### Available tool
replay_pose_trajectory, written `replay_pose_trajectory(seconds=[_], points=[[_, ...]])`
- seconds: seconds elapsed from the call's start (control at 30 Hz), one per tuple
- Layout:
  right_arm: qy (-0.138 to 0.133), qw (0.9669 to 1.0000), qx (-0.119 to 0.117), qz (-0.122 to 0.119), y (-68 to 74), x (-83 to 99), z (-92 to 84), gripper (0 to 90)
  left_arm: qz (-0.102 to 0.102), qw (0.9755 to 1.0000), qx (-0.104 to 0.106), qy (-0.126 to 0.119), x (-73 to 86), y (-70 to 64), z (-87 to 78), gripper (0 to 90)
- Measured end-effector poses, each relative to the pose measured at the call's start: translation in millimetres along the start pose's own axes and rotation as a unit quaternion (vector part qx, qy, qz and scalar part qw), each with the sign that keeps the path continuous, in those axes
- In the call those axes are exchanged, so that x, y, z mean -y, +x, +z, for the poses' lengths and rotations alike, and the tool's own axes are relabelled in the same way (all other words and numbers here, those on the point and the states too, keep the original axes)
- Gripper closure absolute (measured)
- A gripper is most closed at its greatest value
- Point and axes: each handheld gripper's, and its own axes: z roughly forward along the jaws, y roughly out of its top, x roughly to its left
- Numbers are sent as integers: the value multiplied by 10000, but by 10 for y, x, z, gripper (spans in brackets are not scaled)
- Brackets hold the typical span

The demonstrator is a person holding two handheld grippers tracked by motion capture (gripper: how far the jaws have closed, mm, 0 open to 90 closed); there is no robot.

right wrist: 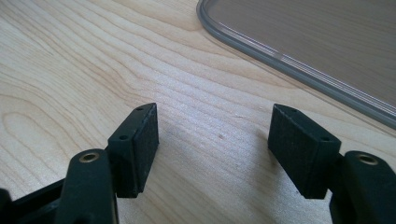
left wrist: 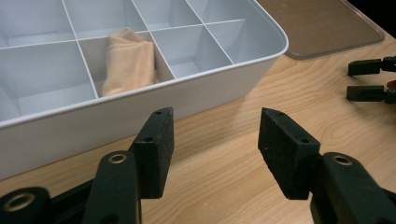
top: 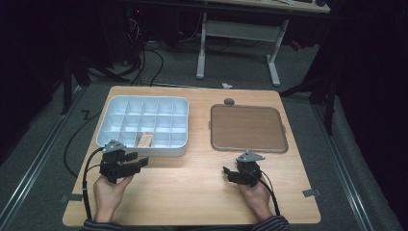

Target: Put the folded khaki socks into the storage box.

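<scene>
One folded cloth [left wrist: 128, 60] sits in a front compartment of the white divided box [top: 144, 150], tucked between the dividers so it stays put. Both the left gripper [left wrist: 212, 140] and right gripper [right wrist: 212, 140] rest on the bench [top: 192, 183] with fingers spread and empty, the lid [top: 248, 127] lying nearby, likely ready for closing.

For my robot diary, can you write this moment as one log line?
left gripper: open, empty | right gripper: open, empty | cloth: in organizer box | lid: on table
</scene>
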Motion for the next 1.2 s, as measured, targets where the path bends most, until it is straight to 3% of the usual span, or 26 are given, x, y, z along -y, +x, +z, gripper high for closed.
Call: replay_pose_trajectory(seconds=[1.2], points=[[-1, 10000, 2, 13, 5, 2, -1, 336, -12, 9996, 273, 52, 118, -170, 202, 451]])
